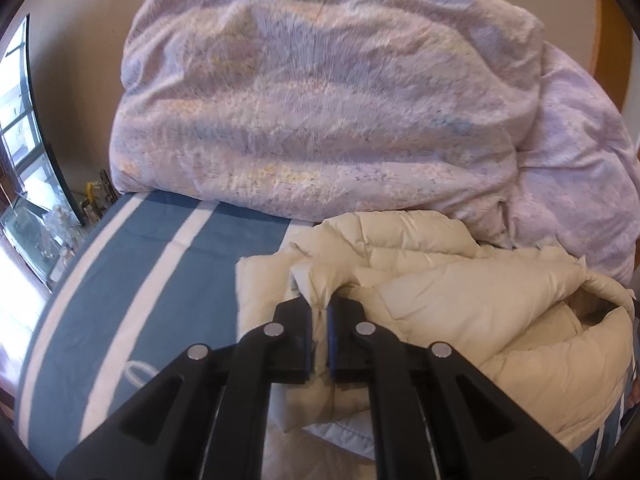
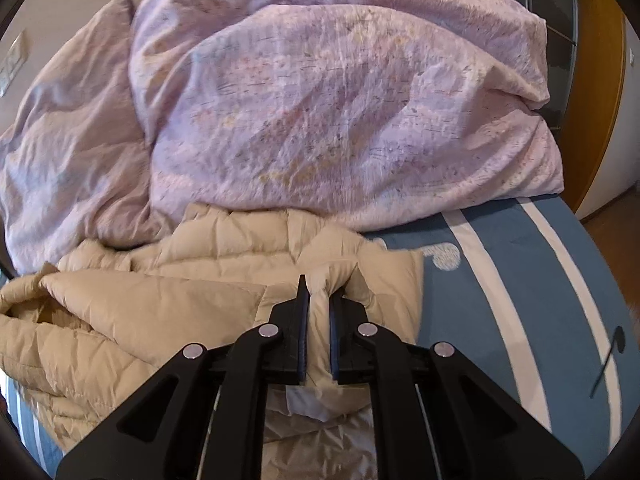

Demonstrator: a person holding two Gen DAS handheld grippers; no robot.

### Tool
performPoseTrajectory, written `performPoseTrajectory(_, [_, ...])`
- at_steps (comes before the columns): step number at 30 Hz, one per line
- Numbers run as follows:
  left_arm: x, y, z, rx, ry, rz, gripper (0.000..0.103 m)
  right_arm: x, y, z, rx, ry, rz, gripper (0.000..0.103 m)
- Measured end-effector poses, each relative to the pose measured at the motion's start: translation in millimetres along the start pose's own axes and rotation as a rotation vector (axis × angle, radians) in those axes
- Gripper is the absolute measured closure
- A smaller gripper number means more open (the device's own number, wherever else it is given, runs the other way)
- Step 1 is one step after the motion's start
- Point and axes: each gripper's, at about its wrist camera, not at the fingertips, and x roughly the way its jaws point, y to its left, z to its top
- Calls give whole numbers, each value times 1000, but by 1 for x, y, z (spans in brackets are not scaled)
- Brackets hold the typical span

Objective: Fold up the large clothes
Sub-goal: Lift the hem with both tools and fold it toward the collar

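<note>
A cream quilted down jacket point(image 1: 460, 292) lies crumpled on the blue striped bed sheet point(image 1: 132, 288). My left gripper point(image 1: 319, 312) is shut on a pinched fold at the jacket's left edge. In the right wrist view the same jacket point(image 2: 168, 304) spreads to the left, and my right gripper point(image 2: 319, 304) is shut on a pinched fold near the jacket's right edge. Both folds stand up between the black jaws. The jacket's open hood or collar point(image 1: 592, 312) shows at the right of the left wrist view.
A big bundled lilac duvet point(image 1: 320, 100) fills the bed behind the jacket; it also shows in the right wrist view point(image 2: 340, 112). A window and a cluttered sill point(image 1: 24, 160) are at the left. A wooden door frame point(image 2: 604, 92) stands at the right. The striped sheet point(image 2: 520, 300) lies right of the jacket.
</note>
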Motion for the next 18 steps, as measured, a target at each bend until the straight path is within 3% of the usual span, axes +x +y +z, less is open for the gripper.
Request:
performPoseTrajectory(6, [33, -2, 10, -48, 8, -6, 86, 28, -16, 16, 150, -7, 82, 67])
performPoseTrajectory(7, [36, -2, 12, -59, 7, -3, 78, 28, -18, 18, 168, -11, 92, 60])
performPoseTrajectory(8, [37, -1, 14, -72, 1, 5, 70, 26, -22, 21, 196, -23, 117, 41])
performPoseTrajectory(9, [36, 1, 16, -82, -12, 16, 46, 24, -26, 23, 215, -38, 146, 31])
performPoseTrajectory(10, [33, 4, 18, -93, -31, 25, 28, 15, -29, 25, 229, -78, 174, 23])
performPoseTrajectory(14, [12, 13, 25, -99, -98, 7, 26, -18, -23, 28, 153, -207, 150, 23])
performPoseTrajectory(18, [-7, 12, 17, -81, -103, -15, 25, -33, -7, 17, 49, -211, 189, 23])
